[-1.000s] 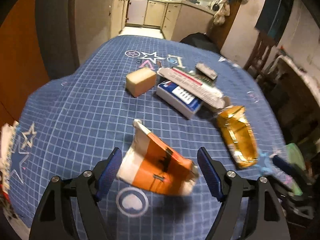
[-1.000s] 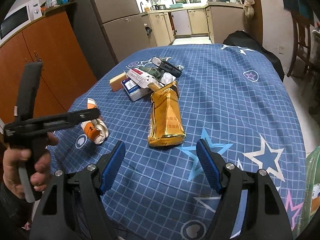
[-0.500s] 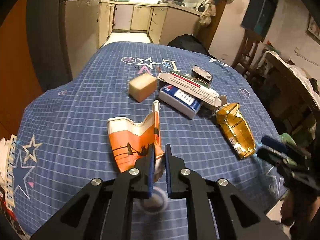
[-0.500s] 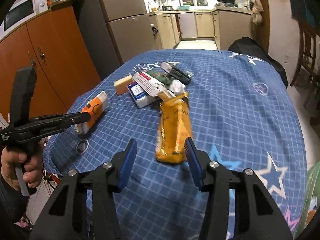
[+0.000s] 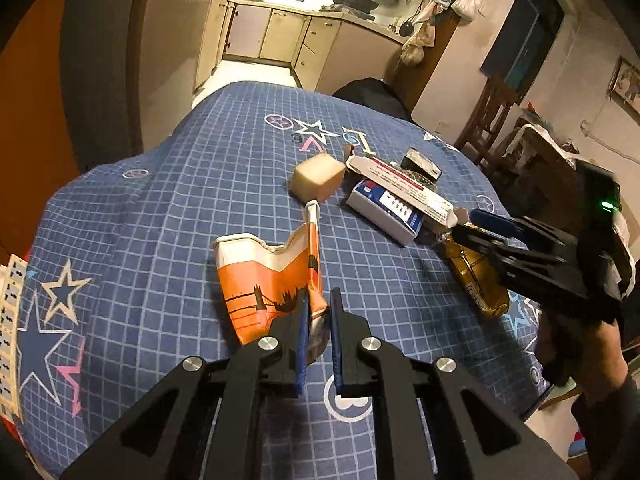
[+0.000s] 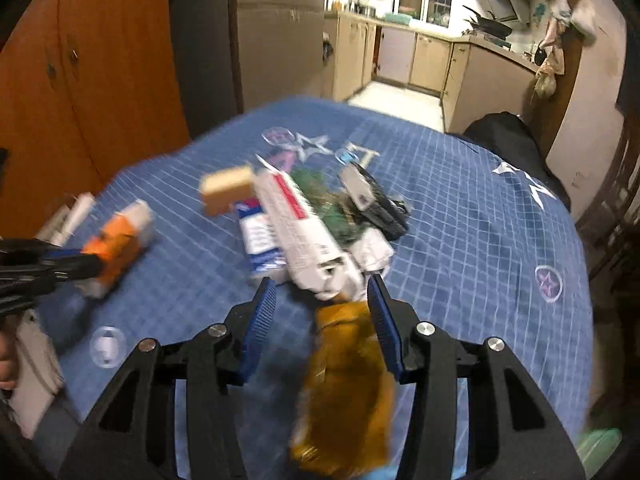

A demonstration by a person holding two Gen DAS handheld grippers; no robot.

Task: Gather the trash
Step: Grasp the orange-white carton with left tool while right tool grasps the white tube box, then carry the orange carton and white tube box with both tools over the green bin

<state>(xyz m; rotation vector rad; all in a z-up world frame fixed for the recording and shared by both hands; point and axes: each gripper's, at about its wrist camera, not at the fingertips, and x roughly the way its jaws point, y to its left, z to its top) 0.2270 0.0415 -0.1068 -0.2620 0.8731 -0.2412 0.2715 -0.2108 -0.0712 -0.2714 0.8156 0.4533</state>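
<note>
A crushed orange-and-white paper carton (image 5: 260, 280) stands tilted on the blue checked tablecloth (image 5: 160, 220). My left gripper (image 5: 319, 312) is shut on its right edge. From the right wrist view the same carton (image 6: 116, 244) shows blurred at the left. A crumpled gold foil bag (image 6: 344, 380) lies between the half-closed jaws of my right gripper (image 6: 320, 292). It brushes the right pad, and a gap shows at the left pad. In the left wrist view the right gripper (image 5: 468, 226) hovers over the far end of the gold bag (image 5: 476, 280).
Mid-table is a pile: a tan block (image 5: 318, 178), a blue-and-white box (image 5: 384, 210), a long white-and-red box (image 5: 400, 184) and a black packet (image 5: 420, 162). Printed sheets (image 5: 10, 320) hang at the left edge. A wooden chair (image 5: 492, 120) stands beyond the right side.
My left jaws closed on the orange carton, which swung up on edge. The right gripper narrowed, rolled and slid forward along the gold bag toward the pile.
</note>
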